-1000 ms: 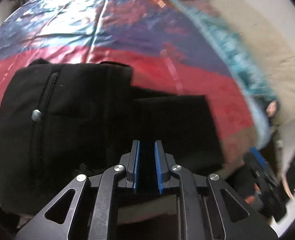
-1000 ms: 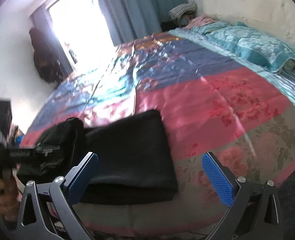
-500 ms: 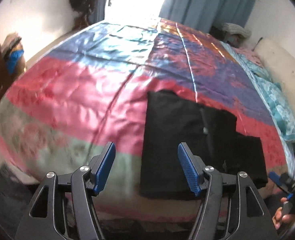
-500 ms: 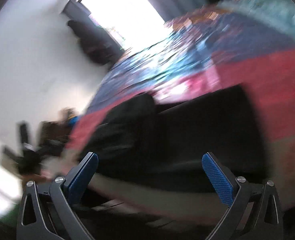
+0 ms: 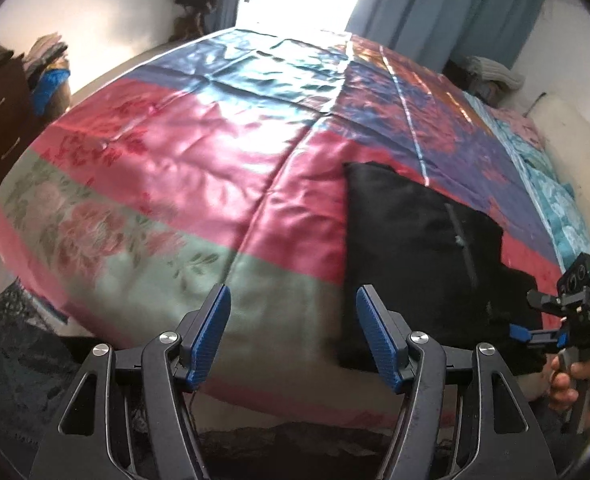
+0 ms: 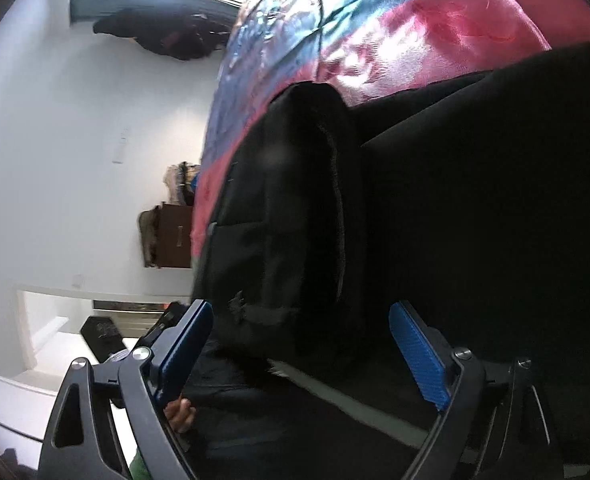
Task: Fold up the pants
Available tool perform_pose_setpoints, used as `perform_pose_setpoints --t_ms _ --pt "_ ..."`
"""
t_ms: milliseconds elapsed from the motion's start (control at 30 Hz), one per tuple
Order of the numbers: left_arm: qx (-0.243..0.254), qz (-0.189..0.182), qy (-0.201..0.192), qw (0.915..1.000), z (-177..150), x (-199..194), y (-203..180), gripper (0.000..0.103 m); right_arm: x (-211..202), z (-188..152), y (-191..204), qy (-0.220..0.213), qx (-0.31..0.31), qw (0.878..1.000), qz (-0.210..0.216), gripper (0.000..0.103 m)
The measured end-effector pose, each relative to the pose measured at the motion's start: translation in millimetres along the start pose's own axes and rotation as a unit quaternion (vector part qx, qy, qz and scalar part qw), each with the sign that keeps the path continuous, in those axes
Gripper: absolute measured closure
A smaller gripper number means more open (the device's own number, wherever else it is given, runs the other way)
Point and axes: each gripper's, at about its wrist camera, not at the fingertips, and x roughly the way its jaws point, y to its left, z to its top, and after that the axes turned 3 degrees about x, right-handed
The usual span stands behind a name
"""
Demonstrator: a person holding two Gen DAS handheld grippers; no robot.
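Note:
The black pants (image 5: 427, 256) lie folded into a compact stack near the front edge of the bed, at the right in the left wrist view. My left gripper (image 5: 291, 336) is open and empty, held off the bed's front edge, left of the pants. My right gripper (image 6: 299, 356) is open and empty, rolled sideways and very close to the folded pants (image 6: 415, 200), which fill its view. The right gripper also shows in the left wrist view (image 5: 575, 312) at the pants' right end.
The bed has a shiny red, blue and green floral cover (image 5: 183, 152). A teal pillow (image 5: 555, 192) lies at the right. A brown dresser with clothes (image 5: 3, 112) stands at the left. A bright window with blue curtains (image 5: 435, 4) is behind.
My left gripper opened, let go of the pants and pulled back left off the bed edge. My right gripper rolled sideways and moved in close to the pants, still open.

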Motion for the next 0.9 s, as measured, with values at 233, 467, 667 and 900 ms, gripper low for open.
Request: perform_pose_setpoints --t_ms 233,467,667,900 --pt "-0.010 0.001 0.011 0.9999 -4.1 6.5 4.7 0.035 20.6 7.7 0.0 0.018 0.014 0.998 0.064 0.013" --pt "0.001 0.005 0.015 0.9999 -5.2 11.8 -0.2 0.034 41.0 9.4 10.8 0.049 -0.041 0.998 -0.022 0.026" --pt "-0.016 0.009 0.011 0.9998 -4.3 8.9 5.5 0.034 37.6 2.2 23.9 0.020 -0.051 0.998 -0.031 0.081" --pt "-0.040 0.010 0.005 0.9991 -2.2 -0.5 17.9 0.033 -14.3 -2.5 65.7 -0.026 -0.026 0.989 0.146 0.083"
